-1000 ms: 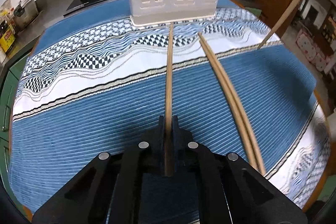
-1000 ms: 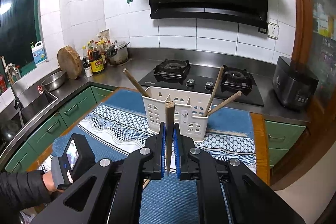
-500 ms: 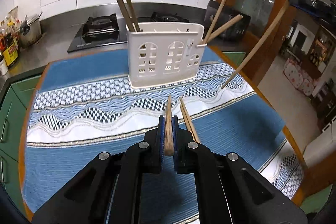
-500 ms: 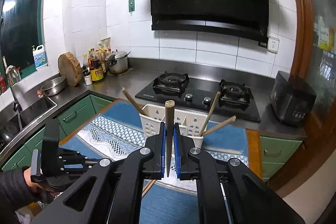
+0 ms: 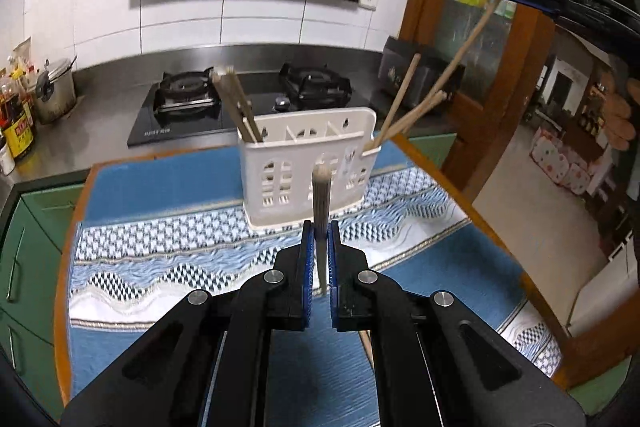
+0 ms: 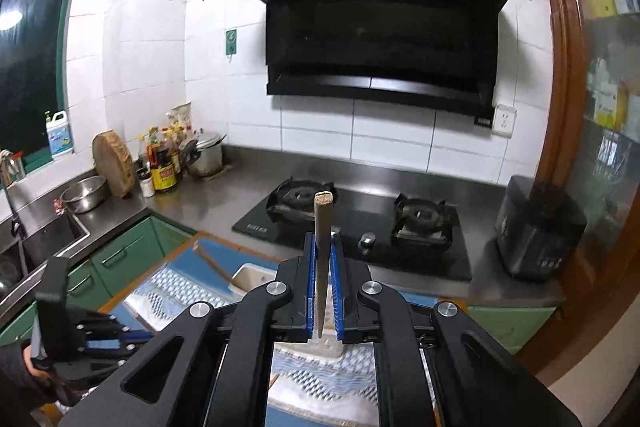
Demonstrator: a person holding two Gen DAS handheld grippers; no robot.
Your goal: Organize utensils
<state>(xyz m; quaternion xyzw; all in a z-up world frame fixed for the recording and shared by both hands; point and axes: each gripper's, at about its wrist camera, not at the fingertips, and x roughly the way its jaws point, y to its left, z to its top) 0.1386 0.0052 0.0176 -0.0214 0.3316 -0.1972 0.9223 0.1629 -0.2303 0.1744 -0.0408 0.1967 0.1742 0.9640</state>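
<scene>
A: What does each tool hold at this moment?

B: The left gripper (image 5: 320,251) is clamped on one wooden chopstick (image 5: 321,203), which points away from the camera toward the white holder (image 5: 308,167) in the middle of the frame. The right gripper (image 6: 322,283) is also closed tight on a chopstick (image 6: 322,227). From the left view, that second chopstick (image 5: 472,39) crosses the upper right of the frame, above the holder.

A: How should the step be done well?

B: I think each chopstick must go into the holder with one end first. It is better to lift the stick above the rim, tilt it steeper, and aim at one free compartment before the jaws release. If both hands go together, the sticks may cross, so one after the other is safer.

A: What is already inside the holder?

B: Two darker chopsticks (image 5: 236,107) lean out of the left compartment, and two paler chopsticks (image 5: 404,107) lean out of the right end. The middle compartments seem empty, but the divider walls hide the bottom, so I cannot be sure.

A: Does something remain on the table?

B: Yes, at the lower centre of the left view a loose chopstick (image 5: 366,343) shows on the blue cloth (image 5: 160,187), mostly hidden behind the gripper.
</scene>
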